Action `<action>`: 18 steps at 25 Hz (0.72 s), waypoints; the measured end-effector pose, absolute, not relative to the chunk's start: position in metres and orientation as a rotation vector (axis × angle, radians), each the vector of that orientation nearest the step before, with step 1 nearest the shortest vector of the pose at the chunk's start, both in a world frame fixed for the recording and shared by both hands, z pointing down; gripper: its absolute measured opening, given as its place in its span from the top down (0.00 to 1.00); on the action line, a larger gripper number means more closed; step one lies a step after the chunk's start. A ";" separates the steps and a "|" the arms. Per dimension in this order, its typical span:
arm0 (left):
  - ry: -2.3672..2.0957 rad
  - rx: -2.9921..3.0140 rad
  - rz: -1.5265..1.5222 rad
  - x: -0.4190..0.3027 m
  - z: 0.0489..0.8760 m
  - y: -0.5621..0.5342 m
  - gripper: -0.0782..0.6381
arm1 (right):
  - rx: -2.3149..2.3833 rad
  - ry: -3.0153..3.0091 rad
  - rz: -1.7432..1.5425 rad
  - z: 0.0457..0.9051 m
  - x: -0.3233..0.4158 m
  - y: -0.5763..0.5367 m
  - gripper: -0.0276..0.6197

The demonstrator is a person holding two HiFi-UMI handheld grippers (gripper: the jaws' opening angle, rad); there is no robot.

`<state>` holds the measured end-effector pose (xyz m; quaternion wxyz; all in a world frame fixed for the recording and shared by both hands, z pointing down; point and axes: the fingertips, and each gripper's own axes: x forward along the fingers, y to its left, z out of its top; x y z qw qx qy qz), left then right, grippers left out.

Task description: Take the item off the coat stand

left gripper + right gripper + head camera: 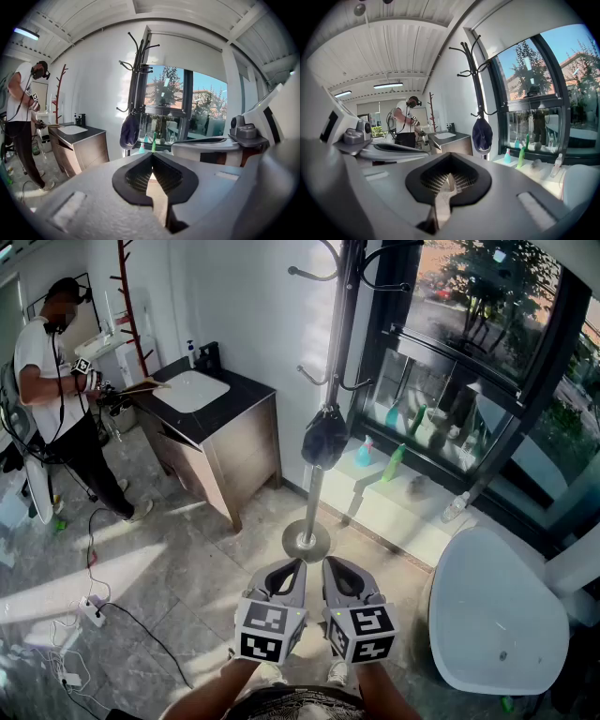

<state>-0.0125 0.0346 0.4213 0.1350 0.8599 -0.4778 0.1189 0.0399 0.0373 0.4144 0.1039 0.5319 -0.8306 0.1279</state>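
A dark cap (324,439) hangs from a low hook of the black coat stand (330,352), whose round base (306,542) rests on the tiled floor. Both grippers are held side by side low in the head view, short of the base and apart from the stand. My left gripper (288,570) is shut with nothing in it, and so is my right gripper (337,572). The left gripper view has the cap (129,131) beyond the shut tips (151,156). In the right gripper view the cap (482,133) hangs on the stand (476,75), up and right of the shut tips (448,174).
A dark-topped vanity with a white sink (202,399) stands to the left of the stand, and a person (56,381) works beside it. A white tub (497,615) sits at the right. Bottles (394,462) line the window ledge. Cables and a power strip (94,612) lie on the floor at left.
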 end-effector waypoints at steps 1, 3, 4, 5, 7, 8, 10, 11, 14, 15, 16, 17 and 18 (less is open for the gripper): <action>-1.382 2.493 0.345 -0.015 0.421 0.034 0.89 | 1.567 -2.450 0.375 0.414 0.036 0.037 0.95; -1.378 2.496 0.345 -0.021 0.420 0.033 0.89 | 1.567 -2.450 0.369 0.412 0.028 0.036 0.95; -1.376 2.498 0.345 -0.025 0.420 0.032 0.89 | 1.570 -2.449 0.366 0.412 0.024 0.036 0.95; -1.374 2.501 0.345 -0.029 0.420 0.032 0.89 | 1.576 -2.447 0.365 0.412 0.020 0.036 0.95; -1.367 2.510 0.344 -0.037 0.420 0.030 0.89 | 1.597 -2.441 0.368 0.412 0.013 0.034 0.95; -1.363 2.515 0.344 -0.040 0.420 0.030 0.89 | 1.609 -2.437 0.367 0.412 0.011 0.034 0.95; -1.352 2.523 0.342 -0.046 0.420 0.029 0.89 | 1.628 -2.430 0.356 0.411 0.007 0.033 0.95; -1.346 2.526 0.340 -0.048 0.421 0.028 0.89 | 1.635 -2.426 0.351 0.412 0.006 0.032 0.95; -1.330 2.528 0.340 -0.050 0.425 0.023 0.89 | 1.649 -2.415 0.360 0.415 0.004 0.026 0.95; -1.324 2.527 0.343 -0.050 0.426 0.021 0.89 | 1.653 -2.410 0.366 0.417 0.004 0.023 0.95; -1.318 2.527 0.345 -0.050 0.427 0.019 0.89 | 1.658 -2.405 0.370 0.418 0.005 0.020 0.95; -1.313 2.526 0.346 -0.049 0.428 0.016 0.89 | 1.663 -2.399 0.369 0.418 0.007 0.017 0.95; -1.308 2.527 0.346 -0.048 0.428 0.012 0.89 | 1.669 -2.391 0.360 0.418 0.008 0.013 0.95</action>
